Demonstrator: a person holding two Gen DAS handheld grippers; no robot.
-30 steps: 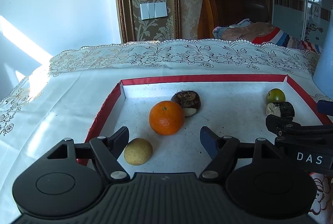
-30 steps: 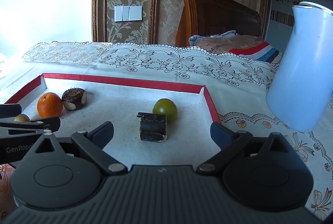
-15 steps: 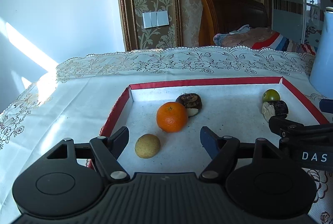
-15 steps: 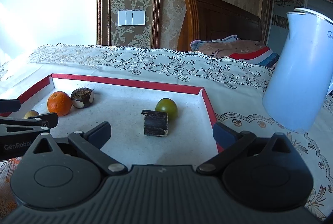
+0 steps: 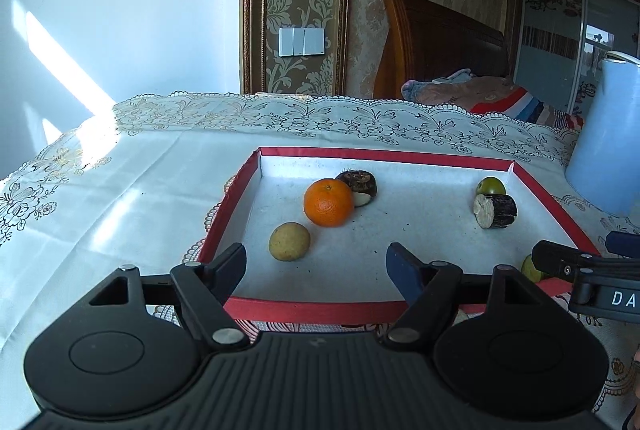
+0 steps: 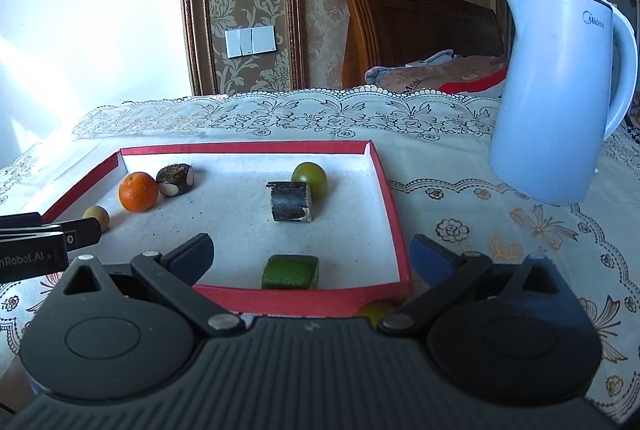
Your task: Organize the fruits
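Observation:
A red-rimmed tray (image 5: 312, 310) (image 6: 394, 206) lies on the lace tablecloth. In it are an orange (image 5: 329, 202) (image 6: 138, 191), a small yellow fruit (image 5: 289, 241) (image 6: 96, 216), a dark brown fruit (image 5: 357, 186) (image 6: 176, 180), a round green fruit (image 5: 490, 185) (image 6: 310, 179), a dark cut stalk piece (image 5: 495, 211) (image 6: 290, 206) and a green cut piece (image 6: 291, 272) by the near rim. A yellow-green fruit (image 6: 376, 311) lies just outside the rim. My left gripper (image 5: 318, 266) and right gripper (image 6: 312, 258) are open and empty over the near rim.
A pale blue electric kettle (image 6: 560, 90) (image 5: 608, 150) stands on the cloth to the right of the tray. The table's far edge meets a wall and a wooden bed headboard (image 6: 416, 30).
Both grippers have drawn back and risen from the tray. The near rim, the green cut piece and the fruit outside the rim have come into view.

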